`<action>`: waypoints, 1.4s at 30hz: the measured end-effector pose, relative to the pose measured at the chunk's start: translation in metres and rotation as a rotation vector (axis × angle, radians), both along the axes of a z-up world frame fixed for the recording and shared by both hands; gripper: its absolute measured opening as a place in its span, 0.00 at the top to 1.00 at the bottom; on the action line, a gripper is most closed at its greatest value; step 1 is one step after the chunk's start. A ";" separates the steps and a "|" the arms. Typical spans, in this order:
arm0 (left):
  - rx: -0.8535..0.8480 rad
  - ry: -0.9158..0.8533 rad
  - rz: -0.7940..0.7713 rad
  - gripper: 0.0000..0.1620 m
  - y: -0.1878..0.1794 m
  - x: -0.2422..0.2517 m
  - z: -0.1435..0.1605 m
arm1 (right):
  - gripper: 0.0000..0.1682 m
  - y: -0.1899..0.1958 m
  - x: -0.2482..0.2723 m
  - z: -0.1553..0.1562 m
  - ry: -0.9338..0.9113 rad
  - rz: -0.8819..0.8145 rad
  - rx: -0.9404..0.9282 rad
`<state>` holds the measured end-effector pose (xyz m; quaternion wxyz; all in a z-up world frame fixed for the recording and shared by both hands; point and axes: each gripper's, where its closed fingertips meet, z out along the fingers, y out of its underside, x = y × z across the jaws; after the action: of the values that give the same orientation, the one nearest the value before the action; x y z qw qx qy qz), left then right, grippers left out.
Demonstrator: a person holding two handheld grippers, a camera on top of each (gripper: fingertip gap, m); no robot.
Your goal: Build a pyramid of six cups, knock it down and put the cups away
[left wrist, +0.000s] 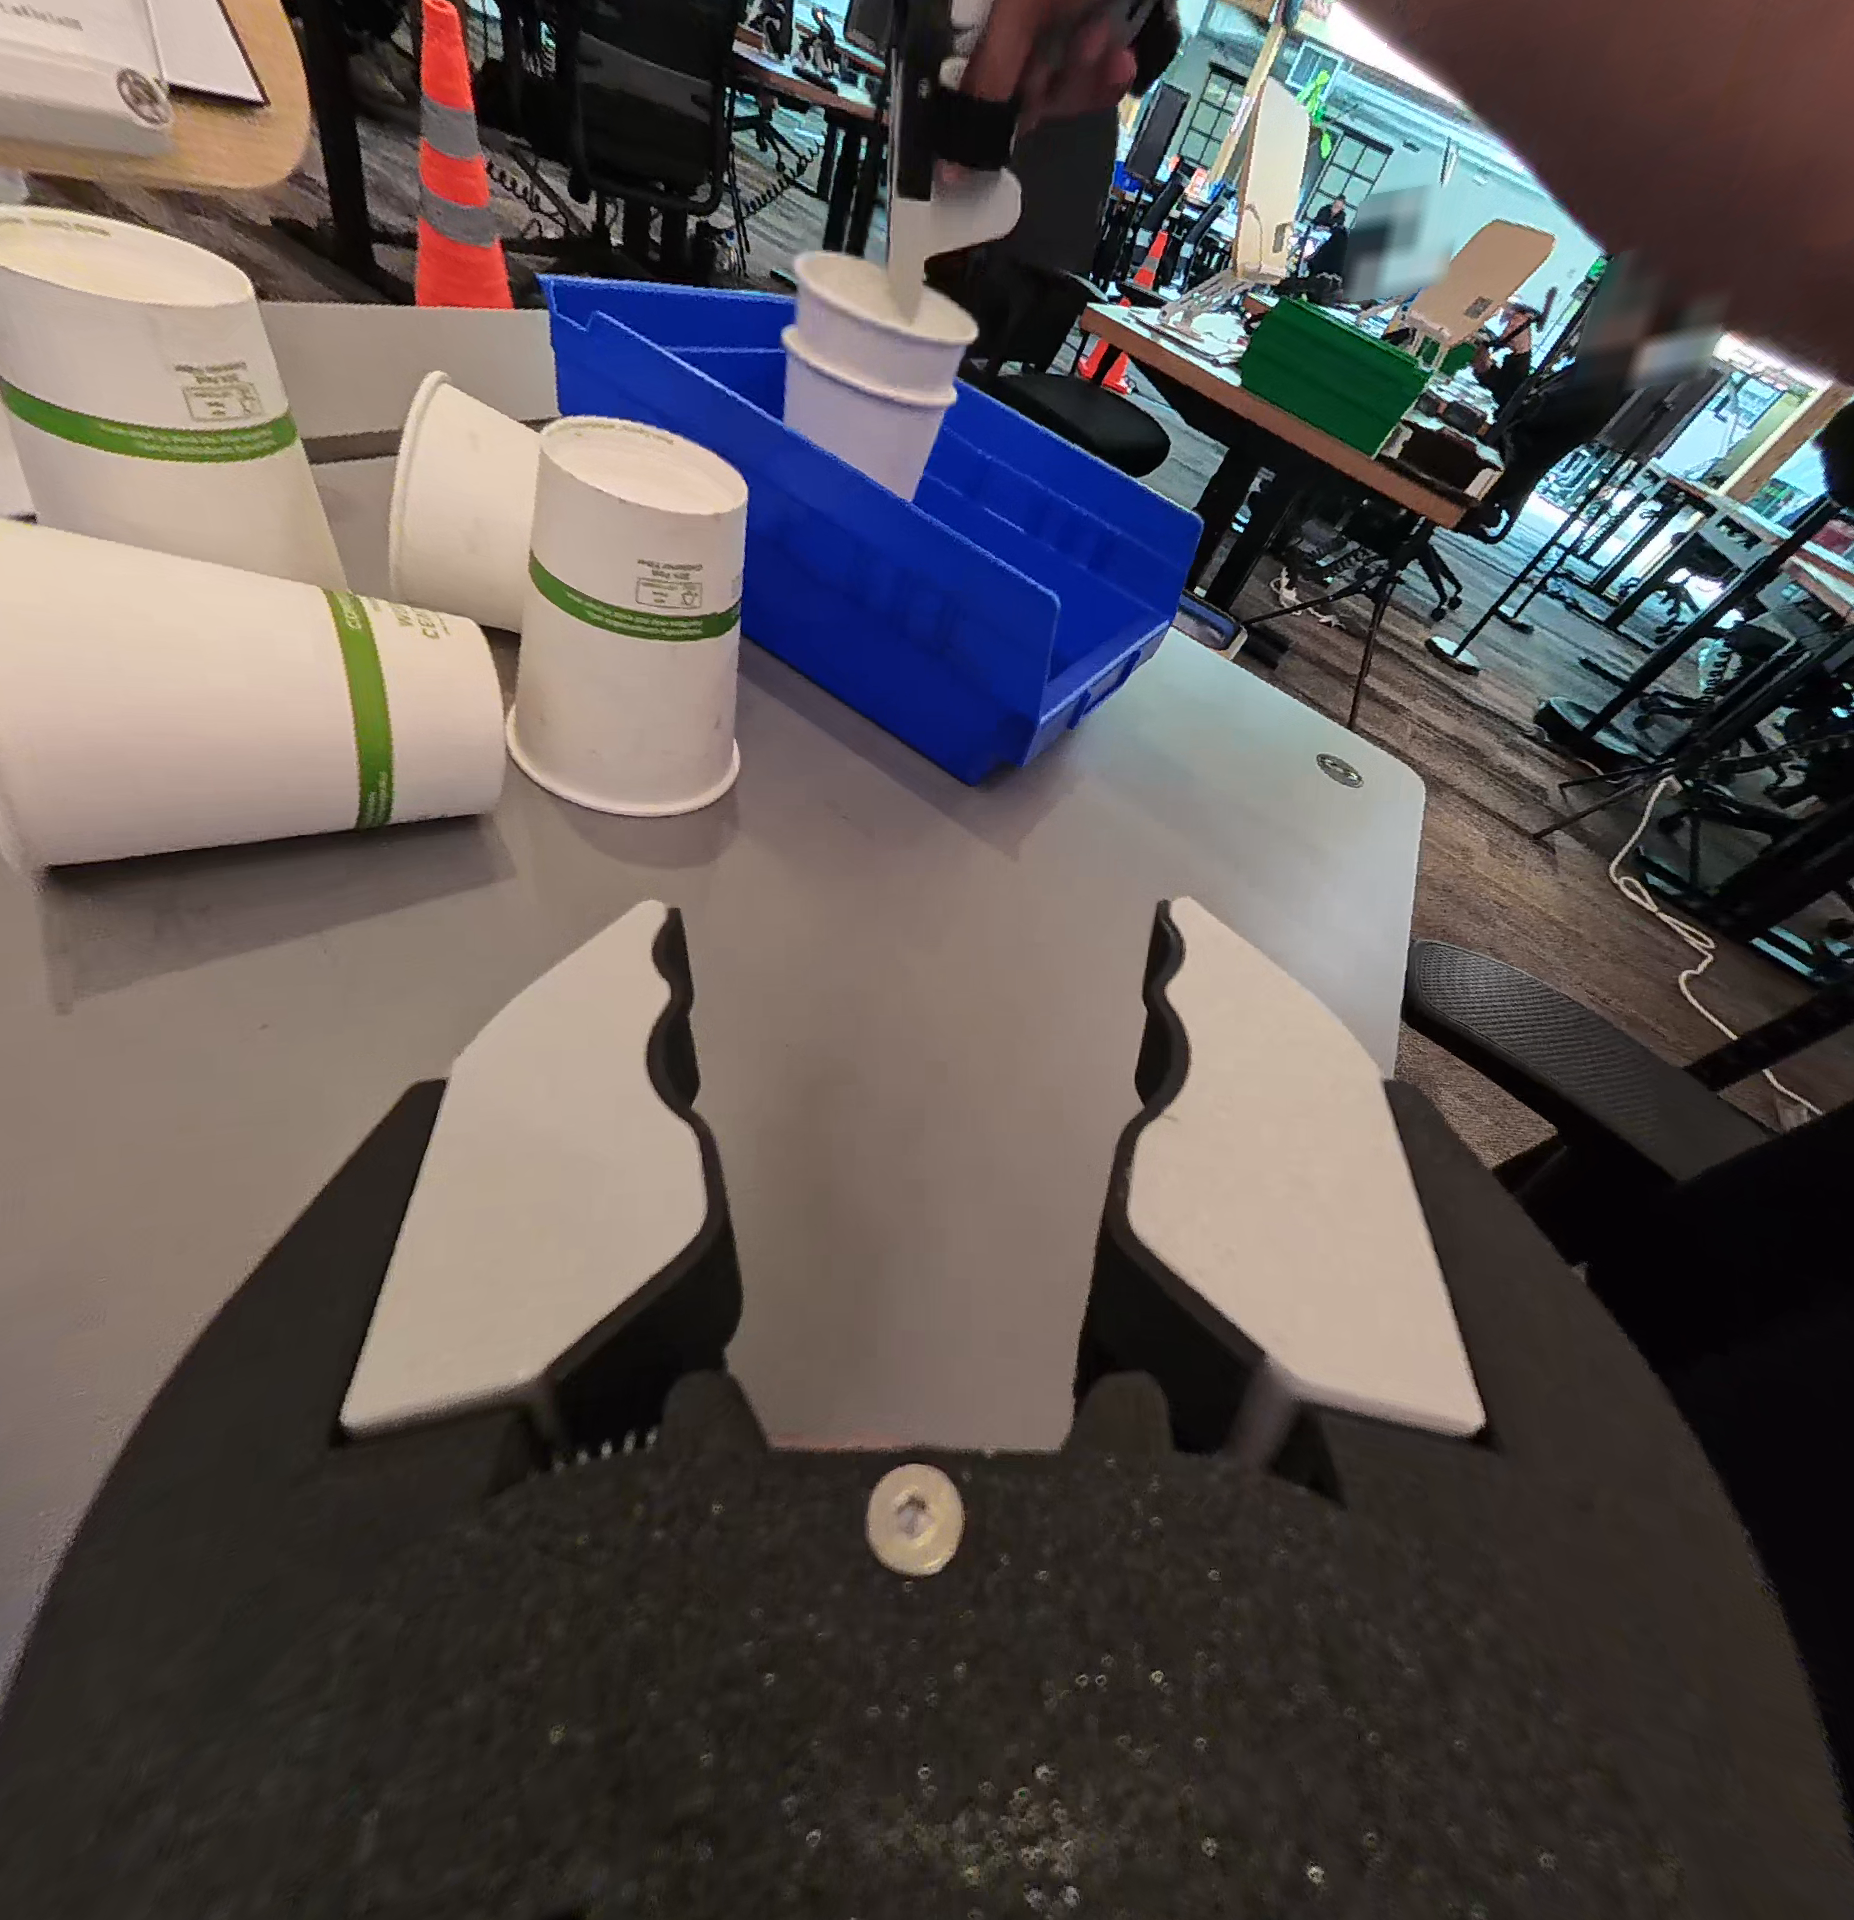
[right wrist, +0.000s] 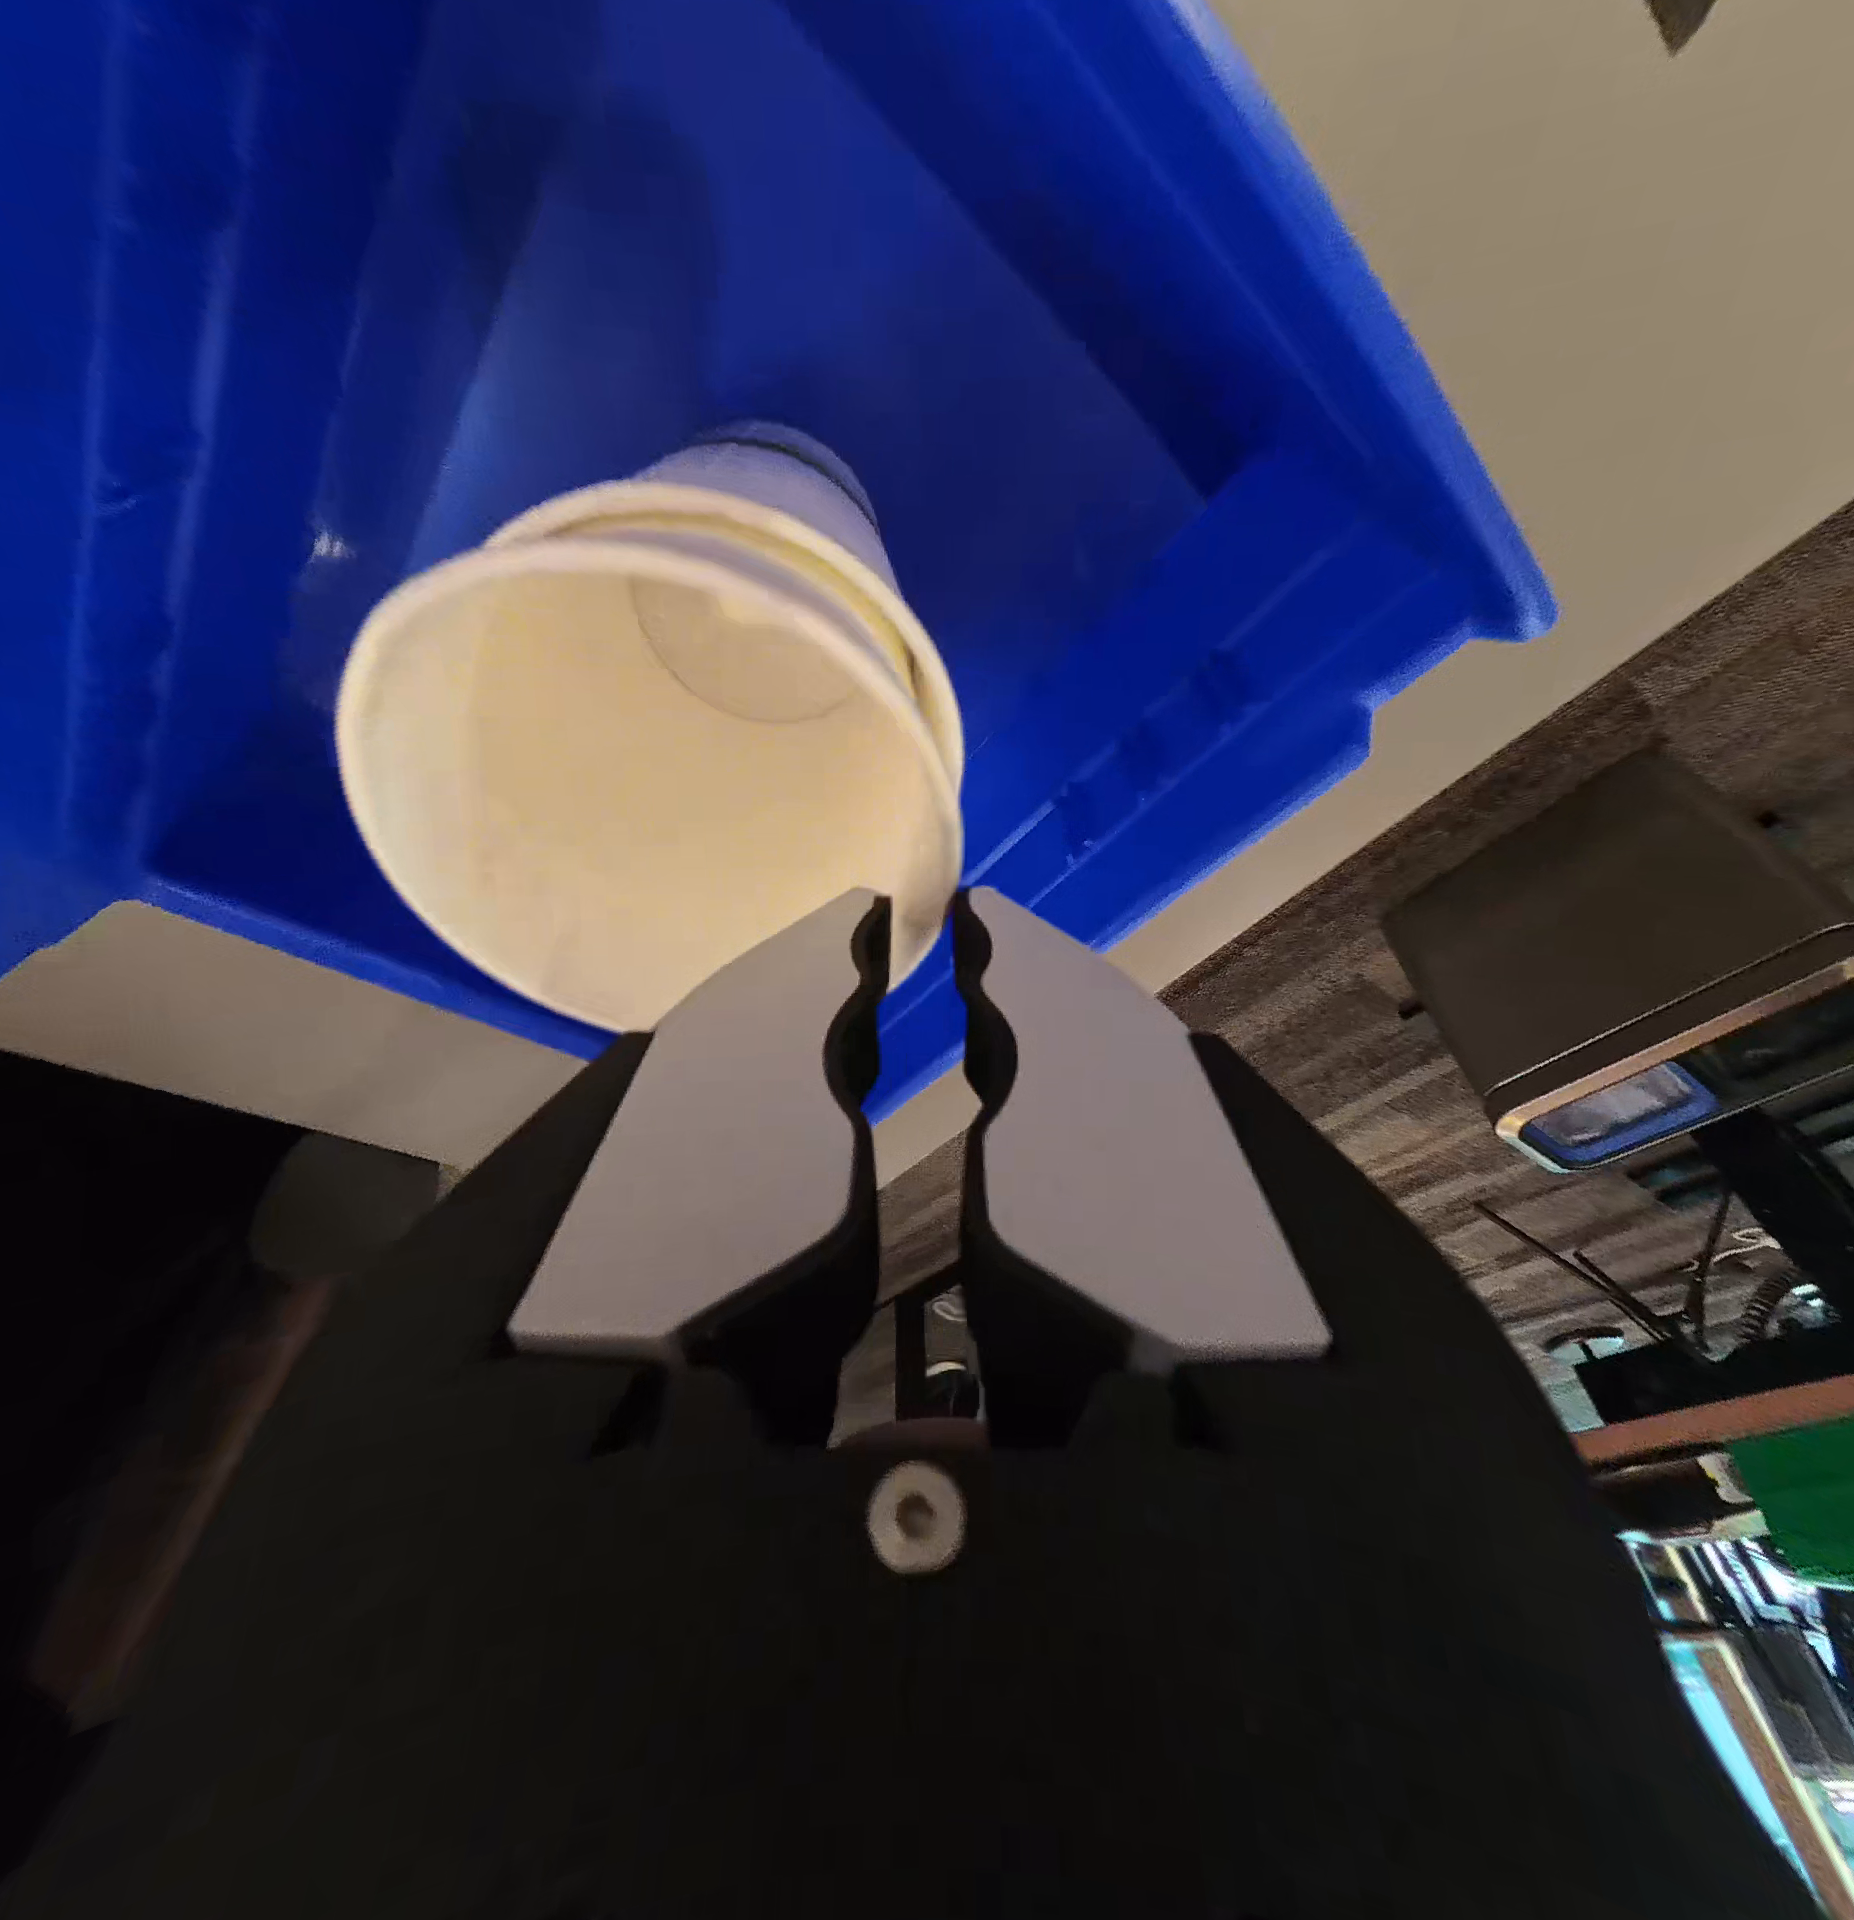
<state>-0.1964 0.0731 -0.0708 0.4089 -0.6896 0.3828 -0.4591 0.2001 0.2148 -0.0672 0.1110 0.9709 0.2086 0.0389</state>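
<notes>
My left gripper (left wrist: 918,925) is open and empty, low over the grey table (left wrist: 1006,831). Several white paper cups with green bands are at the left: one upside down (left wrist: 632,613), one upside down at the far left (left wrist: 123,384), one on its side (left wrist: 206,696), and another on its side behind them (left wrist: 455,499). My right gripper (right wrist: 921,914) is shut on the rim of the upper of two nested cups (right wrist: 642,748), inside the blue bin (right wrist: 1110,416). The stack (left wrist: 871,364), right gripper (left wrist: 923,260) and bin (left wrist: 902,603) also show in the left wrist view; the stack's base is hidden.
An orange cone (left wrist: 455,177) stands behind the table. Papers lie on a wooden surface (left wrist: 92,83) at top left. The table's right edge (left wrist: 1411,883) meets a black chair (left wrist: 1546,1049). A person's arm (left wrist: 1629,125) crosses the top right. Green bins (left wrist: 1328,374) sit on a far table.
</notes>
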 end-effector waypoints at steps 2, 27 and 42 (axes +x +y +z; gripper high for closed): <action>-0.001 0.007 -0.004 0.49 0.000 0.001 -0.003 | 0.91 0.000 -0.001 -0.003 -0.003 0.025 0.006; -0.168 0.007 0.116 0.49 0.013 -0.012 -0.028 | 0.57 -0.144 -0.305 -0.035 0.656 0.202 1.033; -0.142 0.111 0.070 0.49 -0.015 -0.010 -0.048 | 0.44 0.070 -0.378 -0.051 0.144 0.437 0.459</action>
<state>-0.2067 0.0583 -0.1190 0.3529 -0.7541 0.3469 -0.4318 -0.1783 0.2851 -0.1183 -0.1370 0.9030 0.4053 0.0392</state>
